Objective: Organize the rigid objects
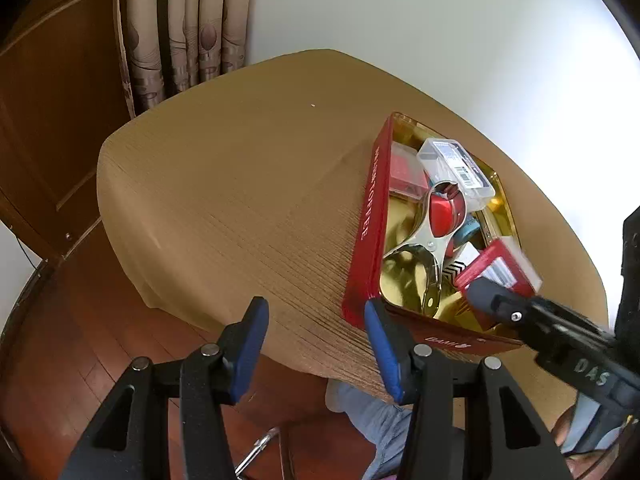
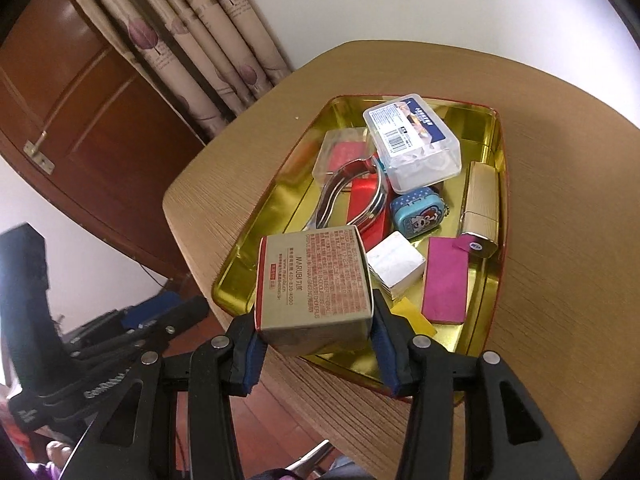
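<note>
Tan wood-grain bench (image 2: pixel 540 240) against a white wall, patterned curtain (image 2: pixel 208 52) and brown door behind. Red rectangular tin with gold interior (image 1: pixel 370 216) sits on the bench, already crowded: clear plastic lidded box with barcode label (image 2: pixel 412 144), chrome spring clamp (image 2: pixel 344 188), small blue cartoon tin (image 2: pixel 416 216), gold ribbed case (image 2: pixel 482 204), magenta flat card (image 2: pixel 446 280), small white block (image 2: pixel 396 262).

Right tongs (image 2: pixel 316 328) are closed tight on a beige cardboard carton with red print (image 2: pixel 316 280), pads on its two side faces, carton held above the tin's near end and not touching the contents, as far as I can tell.

Left tongs (image 1: pixel 316 344) are wide open, holding nothing, hanging just off the tin's near-left corner over the bench edge.

Risks:
- Little free floor under the carton; releasing there likely lands it on the white block or clamp, tilted.
- Thin carton walls could crush under the pinch.
- Tin near the bench edge; a nudge could shove it.

Right gripper pitched down, pointing into the tin.
</note>
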`<action>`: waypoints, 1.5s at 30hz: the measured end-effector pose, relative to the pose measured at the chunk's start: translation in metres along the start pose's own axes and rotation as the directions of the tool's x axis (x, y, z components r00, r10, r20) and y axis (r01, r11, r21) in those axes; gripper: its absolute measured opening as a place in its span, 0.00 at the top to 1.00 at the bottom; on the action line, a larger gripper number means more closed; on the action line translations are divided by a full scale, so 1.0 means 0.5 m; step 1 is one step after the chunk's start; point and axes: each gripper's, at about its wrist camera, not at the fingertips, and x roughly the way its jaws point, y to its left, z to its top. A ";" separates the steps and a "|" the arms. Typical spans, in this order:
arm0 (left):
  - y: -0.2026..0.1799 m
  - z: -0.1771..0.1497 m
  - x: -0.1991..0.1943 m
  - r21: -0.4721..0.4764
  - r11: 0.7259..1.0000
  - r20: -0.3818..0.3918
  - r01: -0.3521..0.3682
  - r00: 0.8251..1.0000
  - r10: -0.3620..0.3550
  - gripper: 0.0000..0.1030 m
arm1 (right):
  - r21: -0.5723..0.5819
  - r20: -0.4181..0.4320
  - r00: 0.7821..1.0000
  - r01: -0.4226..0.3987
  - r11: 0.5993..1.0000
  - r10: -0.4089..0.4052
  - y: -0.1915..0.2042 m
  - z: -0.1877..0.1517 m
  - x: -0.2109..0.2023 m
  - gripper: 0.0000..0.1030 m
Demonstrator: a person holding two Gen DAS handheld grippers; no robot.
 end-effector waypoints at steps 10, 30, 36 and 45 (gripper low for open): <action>-0.020 -0.002 -0.020 0.047 0.997 0.057 -0.055 0.997 0.053 0.50 | 0.017 0.047 0.998 0.047 0.999 -0.048 -0.022 -0.008 -0.009 0.48; -0.084 -0.029 -0.097 0.172 0.982 0.243 -0.079 0.969 0.035 0.50 | -0.013 0.565 0.764 0.387 0.922 -0.313 0.076 -0.100 -0.273 0.04; -0.119 -0.062 -0.173 0.228 0.972 0.411 -0.062 0.911 -0.038 0.50 | 0.056 0.728 0.547 0.553 0.832 -0.413 0.123 -0.172 -0.335 0.01; -0.175 -0.099 -0.238 0.324 0.943 0.443 -0.077 0.893 -0.079 0.46 | 0.108 0.729 0.519 0.556 0.824 -0.446 0.125 -0.204 -0.394 0.01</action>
